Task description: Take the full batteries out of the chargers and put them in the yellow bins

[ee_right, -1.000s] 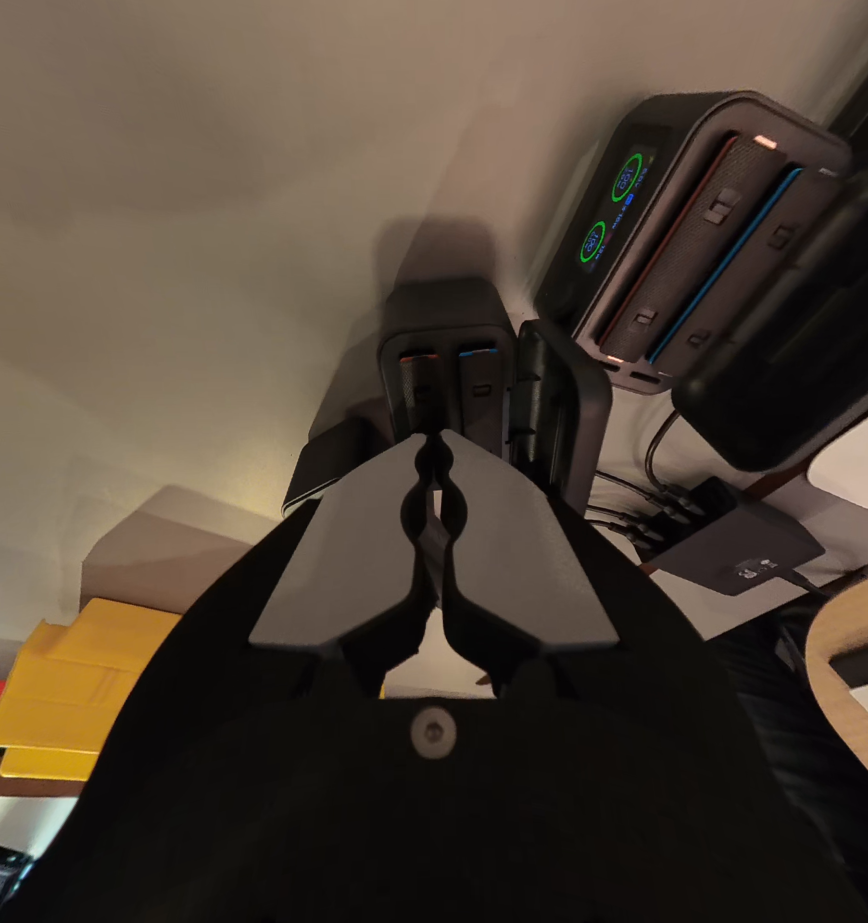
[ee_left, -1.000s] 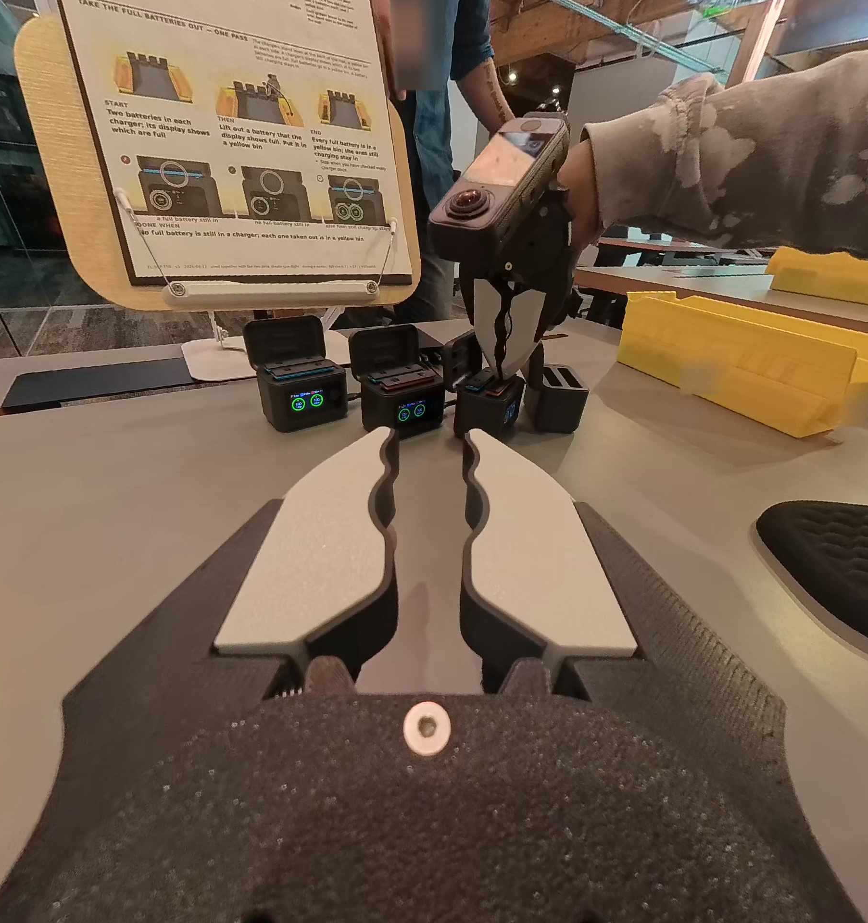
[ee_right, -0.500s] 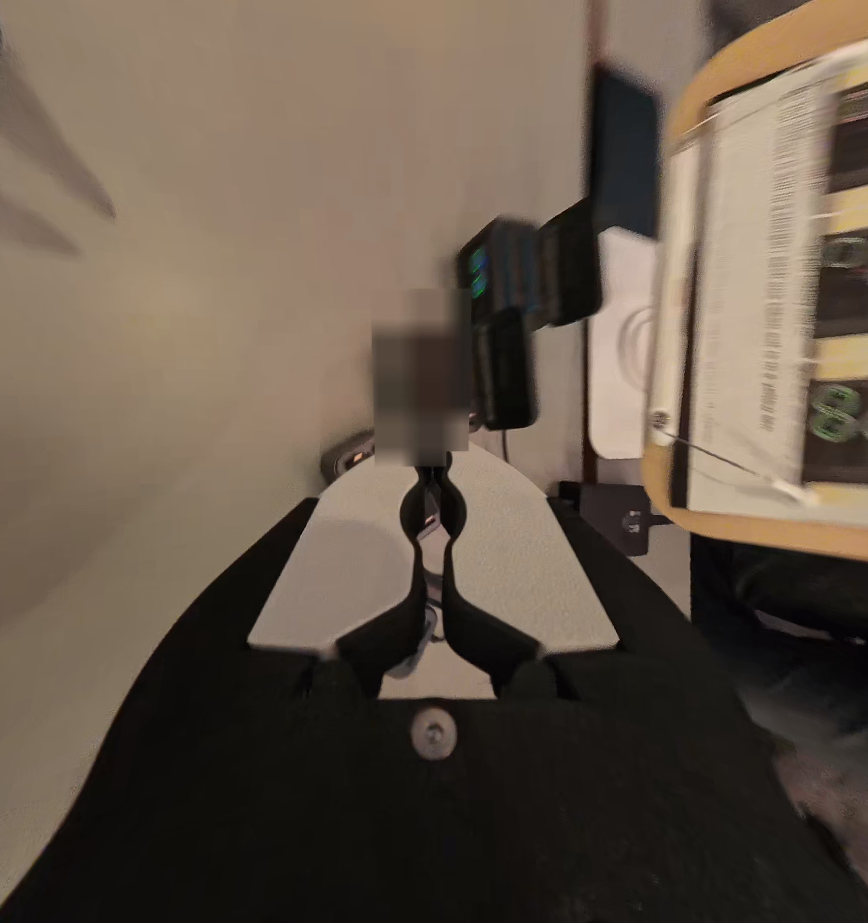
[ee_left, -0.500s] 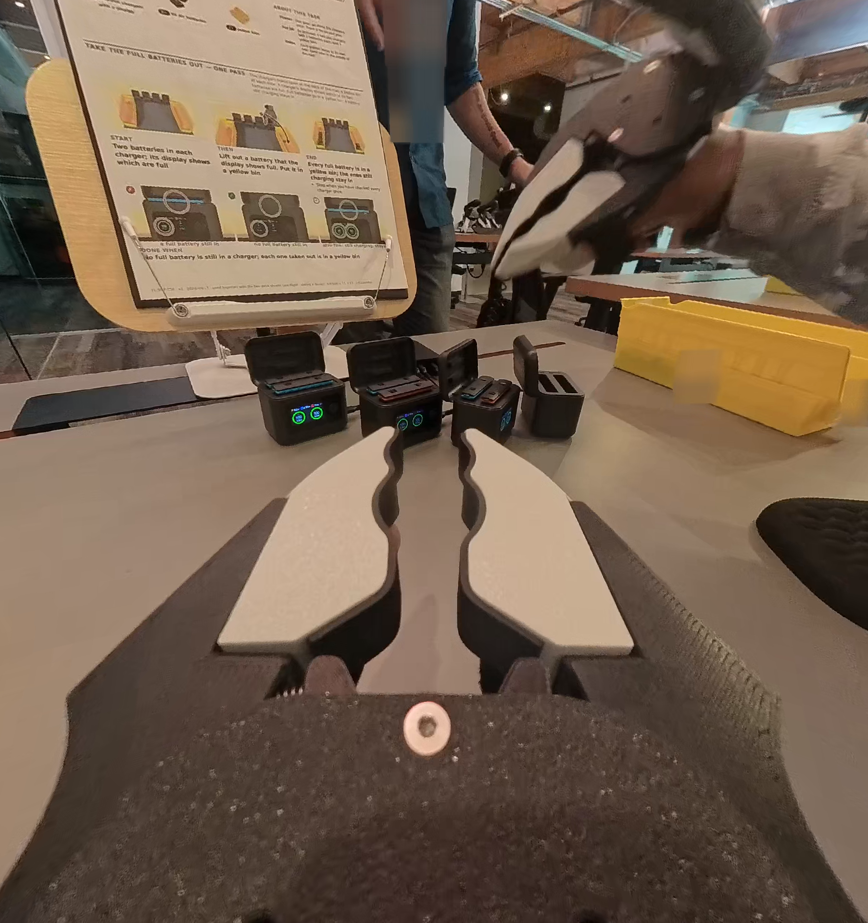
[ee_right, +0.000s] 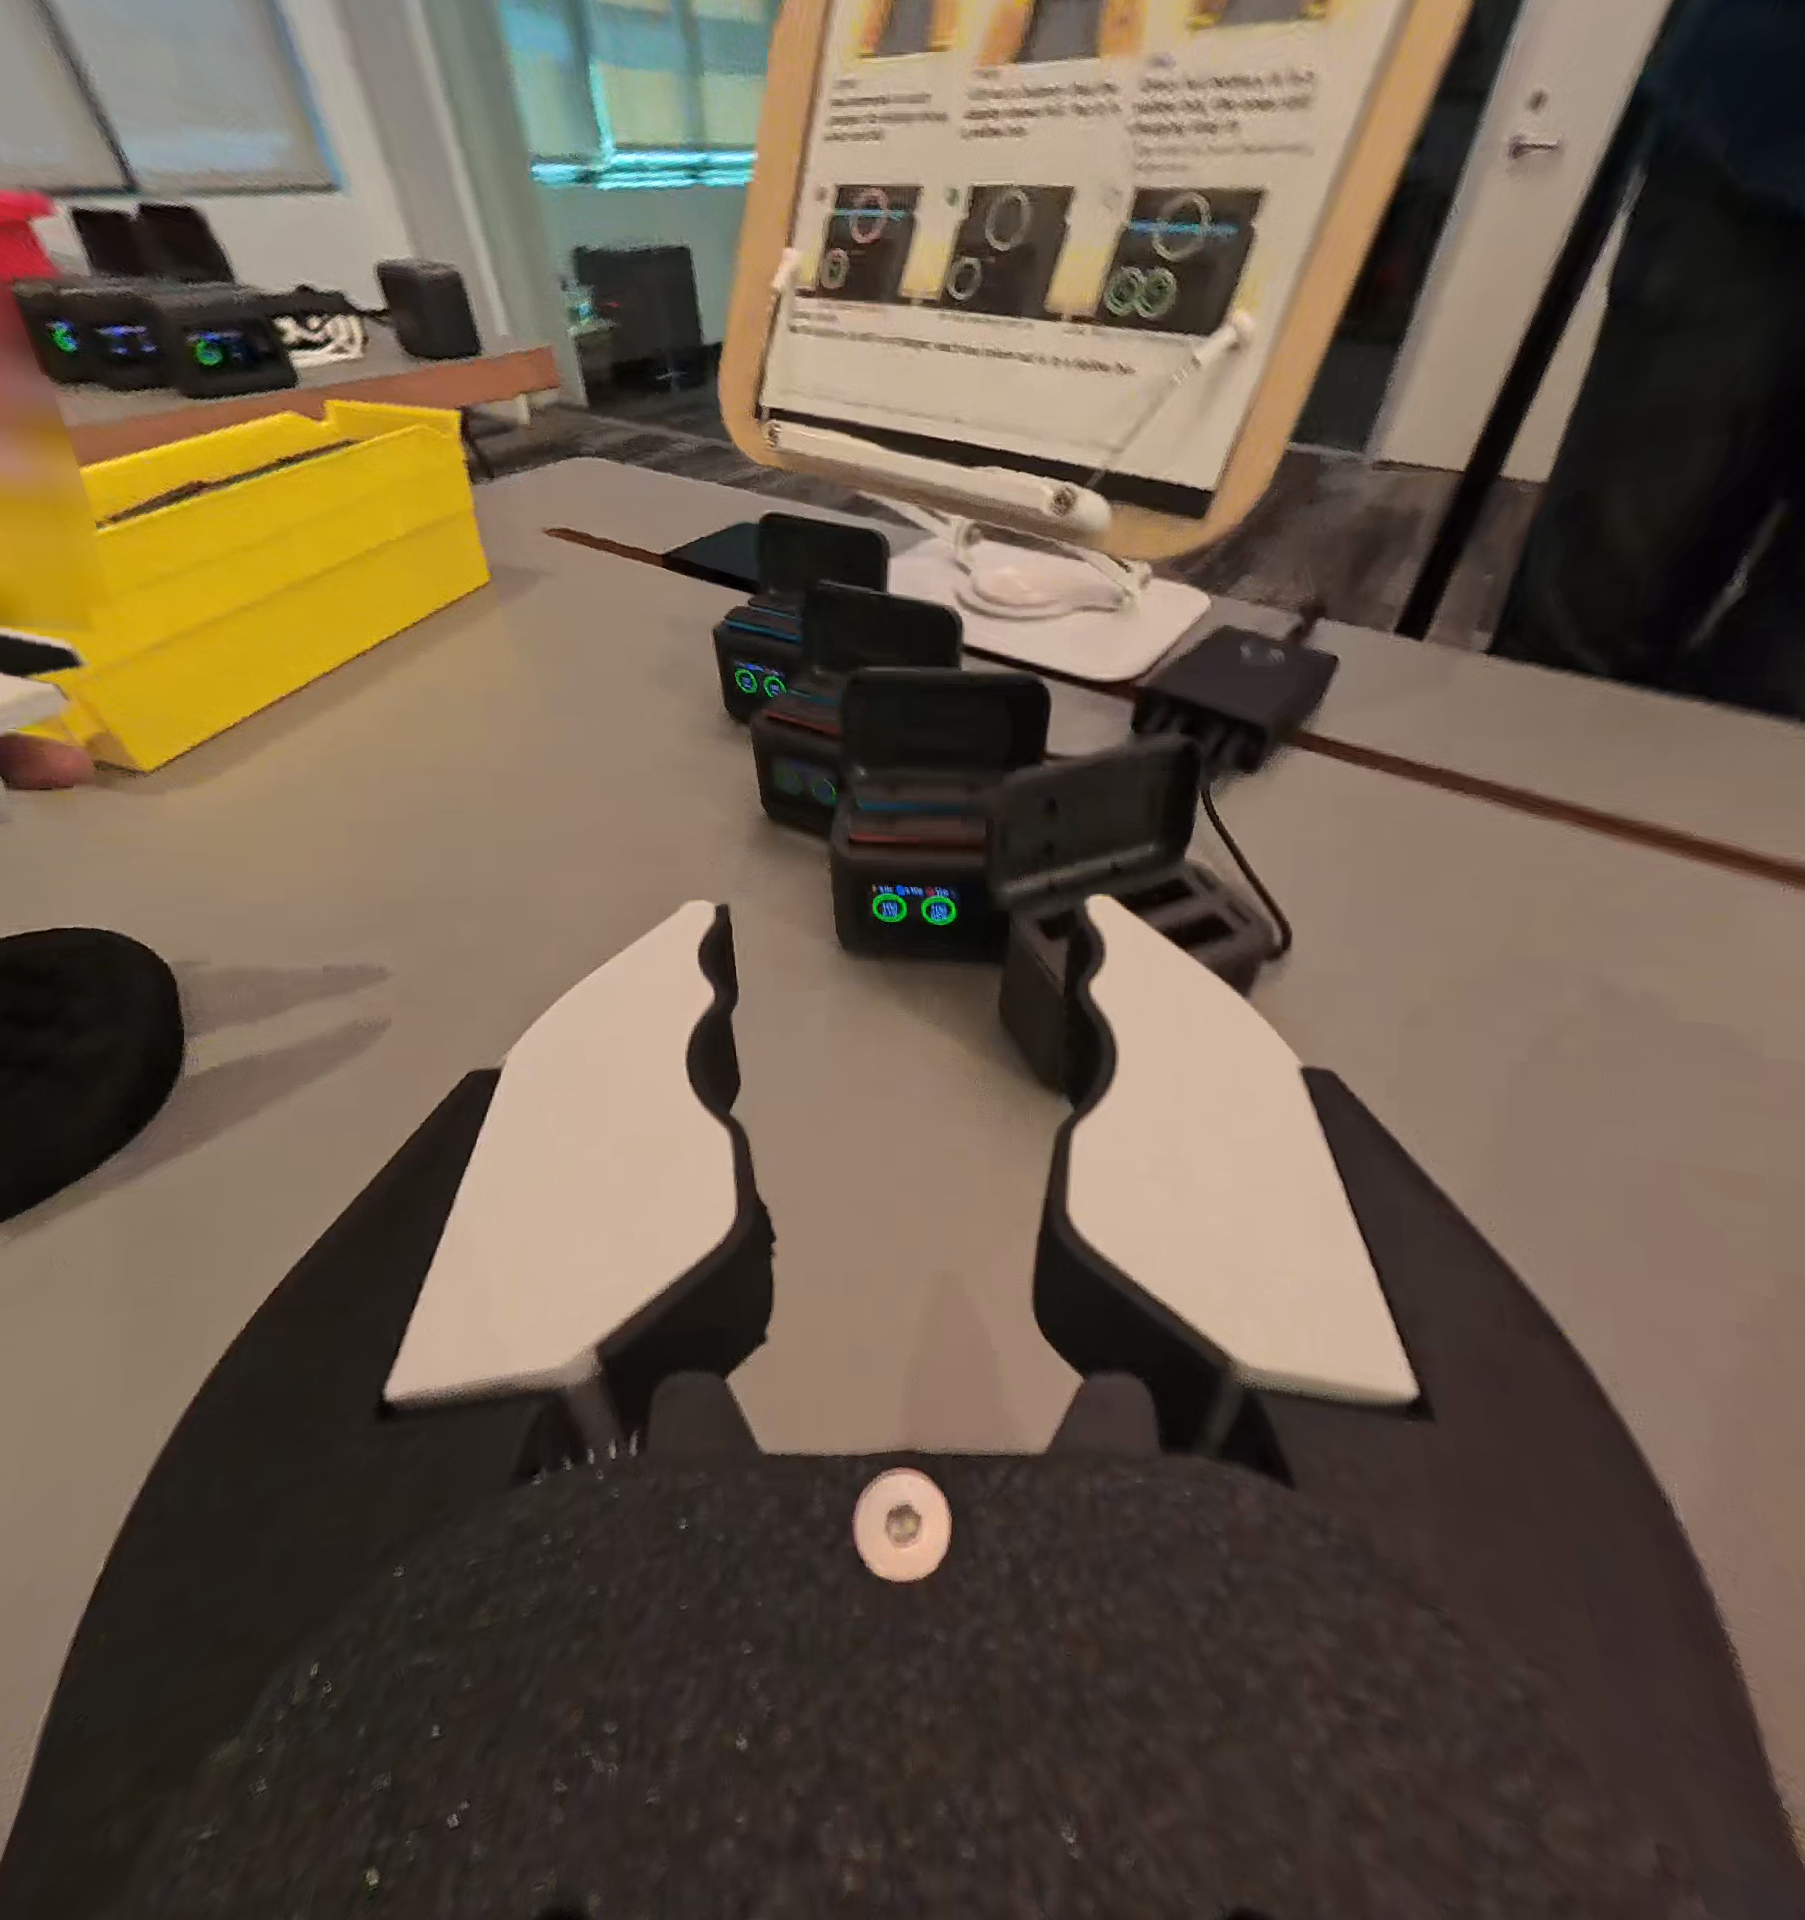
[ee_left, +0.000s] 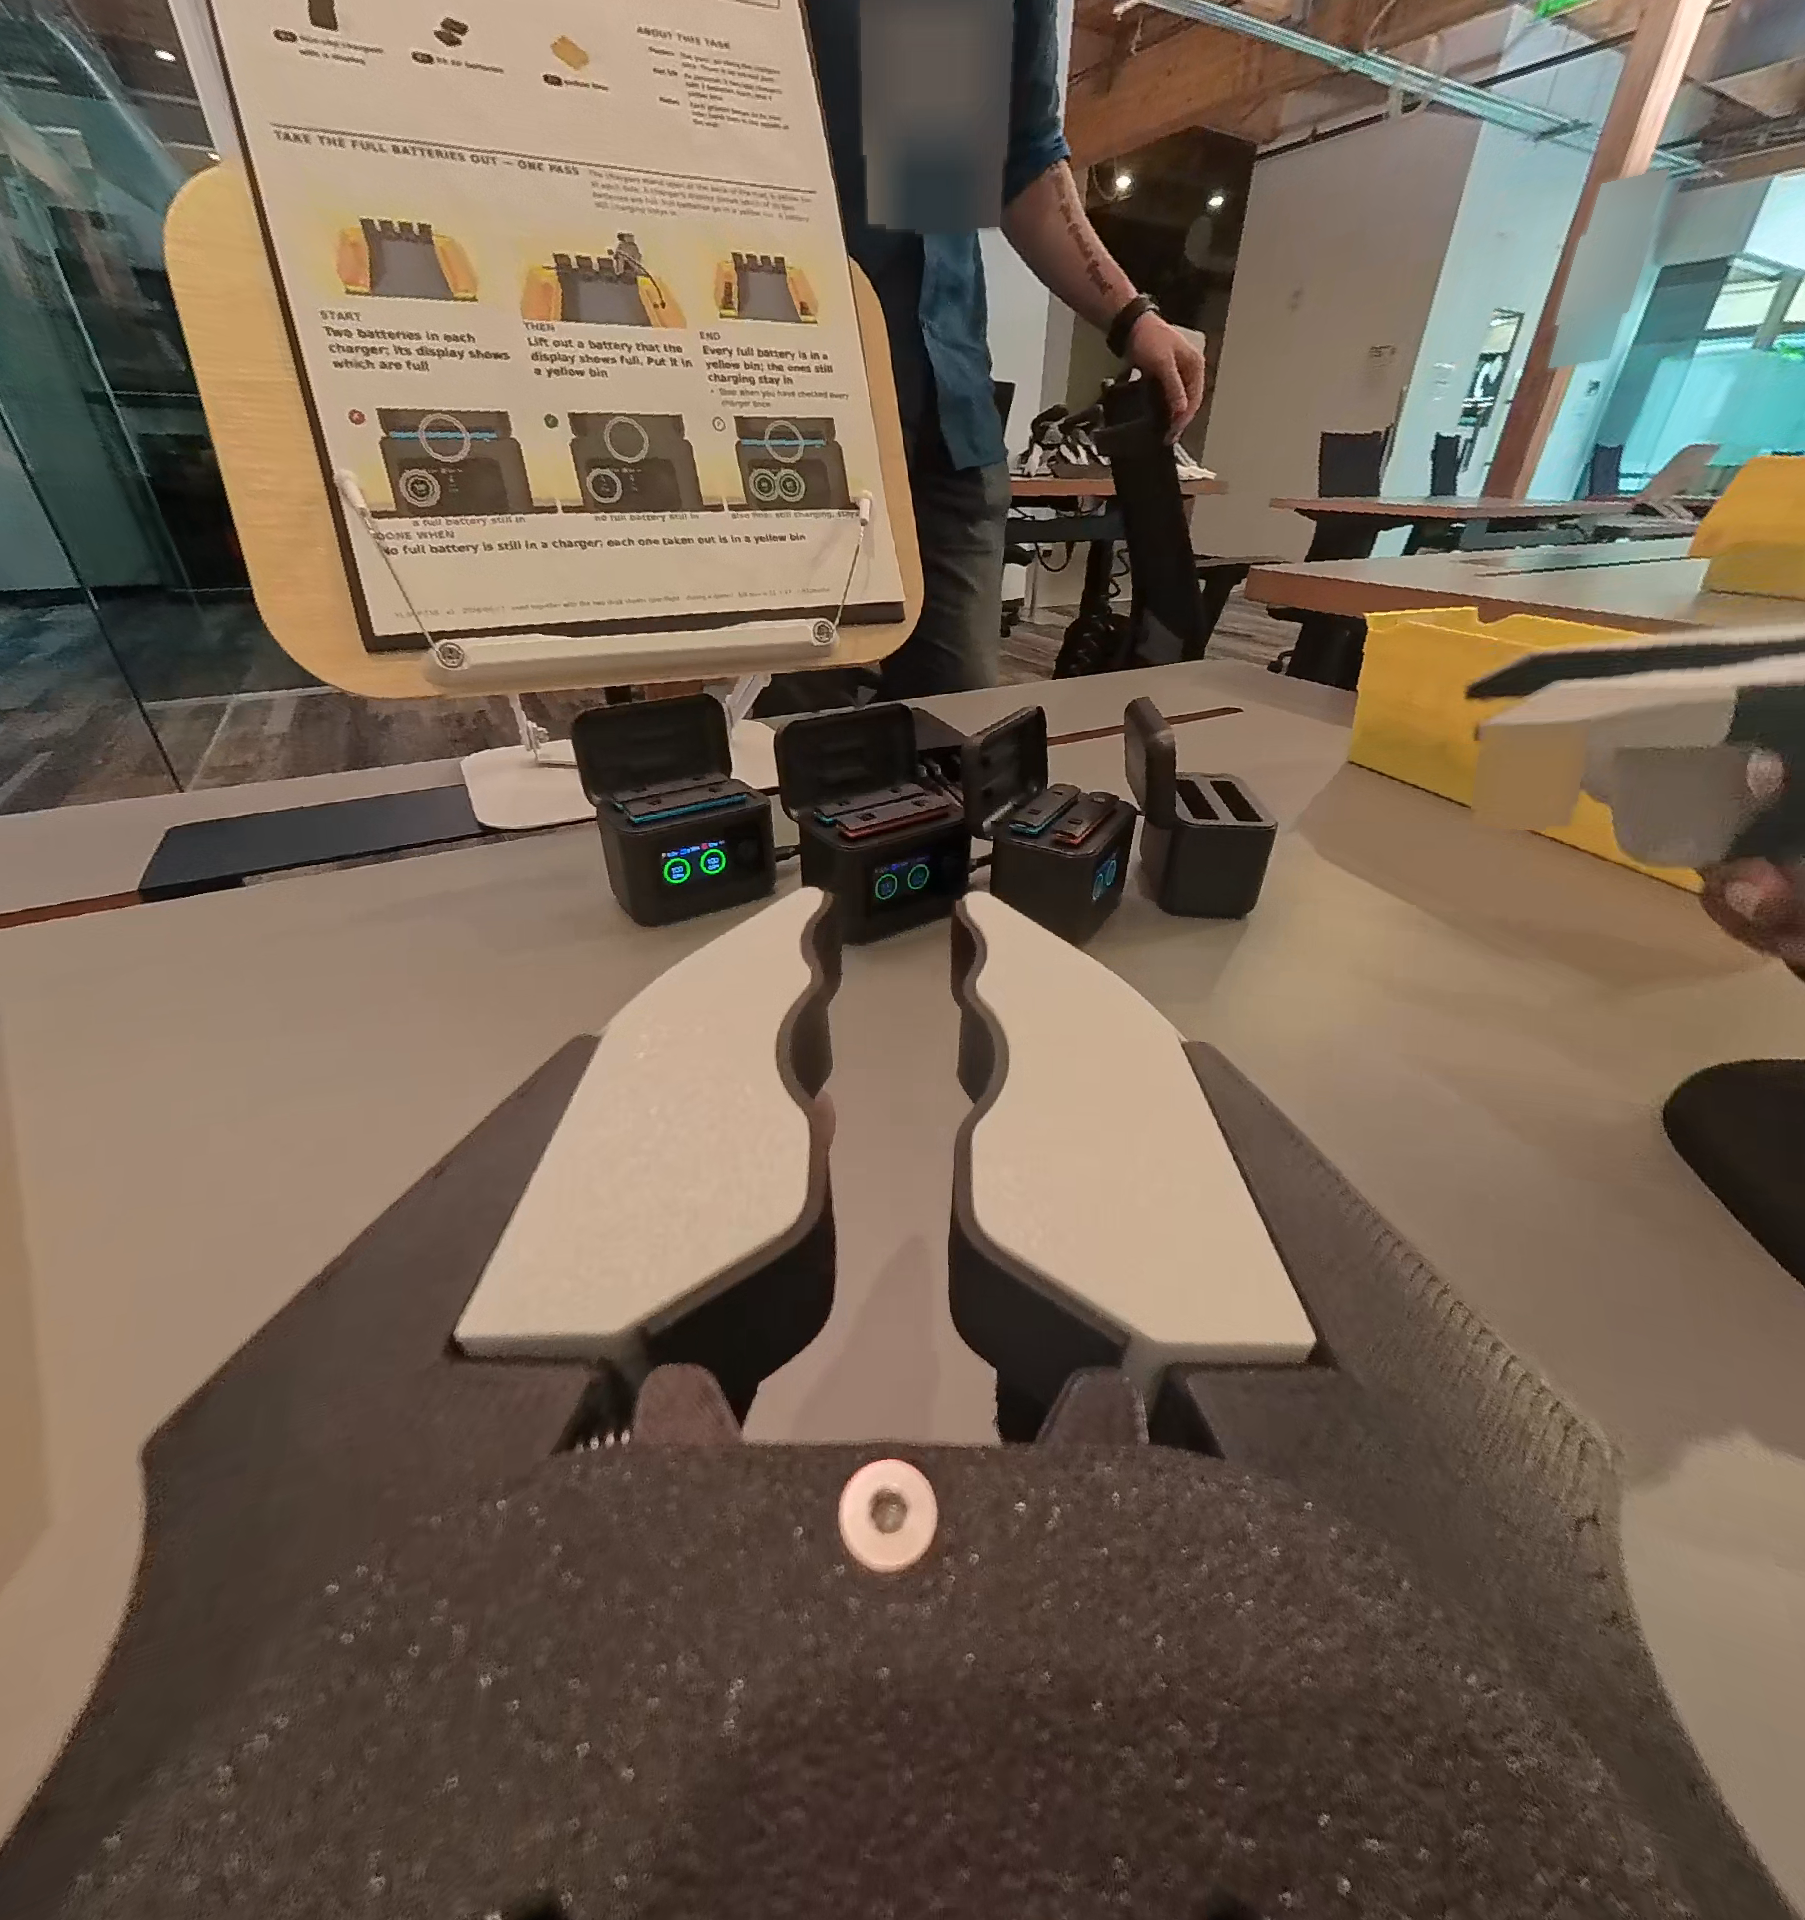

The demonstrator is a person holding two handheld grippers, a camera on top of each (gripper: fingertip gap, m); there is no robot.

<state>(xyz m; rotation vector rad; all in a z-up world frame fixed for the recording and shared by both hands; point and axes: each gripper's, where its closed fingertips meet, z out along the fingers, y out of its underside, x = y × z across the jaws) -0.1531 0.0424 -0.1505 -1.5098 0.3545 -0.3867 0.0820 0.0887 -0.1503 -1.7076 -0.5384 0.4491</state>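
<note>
While an open office with glass walls and timber beams lies behind, the grey bench (ee_left: 254,1039) carries four open chargers (ee_left: 685,831) in a row toward its far edge, below a propped instruction board (ee_left: 565,343), with a yellow bin (ee_left: 1417,707) near the right edge. Three chargers hold batteries (ee_left: 882,816); the rightmost has bare slots. Since a second ago the right gripper (ee_right: 903,914) has left the third charger, pulled back and parted with nothing between its fingers, while the left gripper (ee_left: 887,904) stays low, slightly parted, holding nothing.

I'm working in an open-plan office: glass partition walls (ee_left: 56,416) at frame left, rows of desks (ee_left: 1480,582) at right, exposed ceiling beams (ee_left: 1189,73) up top.
</note>
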